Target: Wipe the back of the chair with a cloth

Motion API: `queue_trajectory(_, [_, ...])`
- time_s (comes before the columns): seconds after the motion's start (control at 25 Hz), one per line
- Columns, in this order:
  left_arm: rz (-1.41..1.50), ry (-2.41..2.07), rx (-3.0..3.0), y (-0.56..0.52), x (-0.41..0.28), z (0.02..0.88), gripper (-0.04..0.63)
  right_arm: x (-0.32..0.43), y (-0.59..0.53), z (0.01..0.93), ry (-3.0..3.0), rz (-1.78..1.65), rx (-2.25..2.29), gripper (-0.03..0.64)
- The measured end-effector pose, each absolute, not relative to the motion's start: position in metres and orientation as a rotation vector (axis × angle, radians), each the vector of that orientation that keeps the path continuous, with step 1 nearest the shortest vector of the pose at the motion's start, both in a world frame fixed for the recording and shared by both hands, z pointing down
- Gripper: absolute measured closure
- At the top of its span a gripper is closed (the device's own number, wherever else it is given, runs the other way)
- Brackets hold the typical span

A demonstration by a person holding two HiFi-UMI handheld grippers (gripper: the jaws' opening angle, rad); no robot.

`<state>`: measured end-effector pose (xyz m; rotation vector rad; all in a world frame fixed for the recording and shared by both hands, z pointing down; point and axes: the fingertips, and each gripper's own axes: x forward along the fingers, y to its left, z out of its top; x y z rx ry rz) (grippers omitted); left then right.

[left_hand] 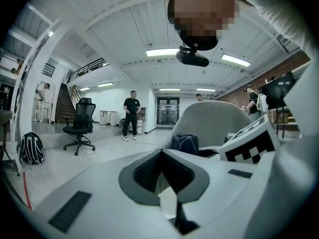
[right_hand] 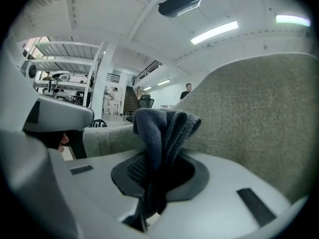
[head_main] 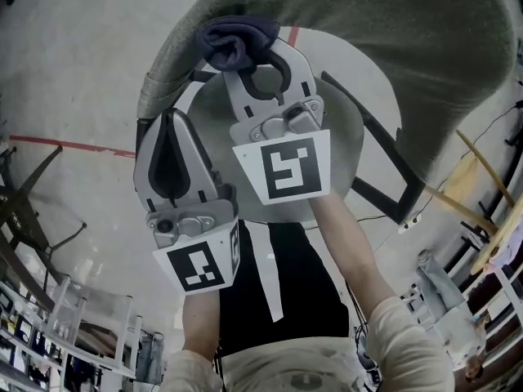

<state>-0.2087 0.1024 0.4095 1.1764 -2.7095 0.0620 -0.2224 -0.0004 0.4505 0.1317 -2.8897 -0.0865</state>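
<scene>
Head view shows the broad, curved grey-green fabric chair back [head_main: 392,47] arching across the top. The right gripper [head_main: 239,62] is at its rim, clenched on a bunched dark blue terry cloth [head_main: 233,39]; whether the cloth touches the upholstery I cannot tell. To wipe well, I judge the cloth should press flat on the fabric and run along the curve in long overlapping strokes, so that cloth and not hard jaw rubs it. The left gripper [head_main: 170,121] hangs just beside and lower, jaws closed together on nothing; it could steady the chair. Well apart on the floor stand a black swivel office chair [left_hand: 79,126], a person in dark clothes [left_hand: 131,114] and a black rucksack [left_hand: 32,148]; none seems to block the strokes.
</scene>
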Motion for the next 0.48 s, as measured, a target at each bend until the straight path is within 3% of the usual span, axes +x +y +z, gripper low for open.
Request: queue_trajectory(0.48, [0.049, -2.602, 1.428, 0.034, -0.191, 0.406, 0.58, -0.188, -0.083, 0.449, -2.815, -0.064, 0.591, 0.563])
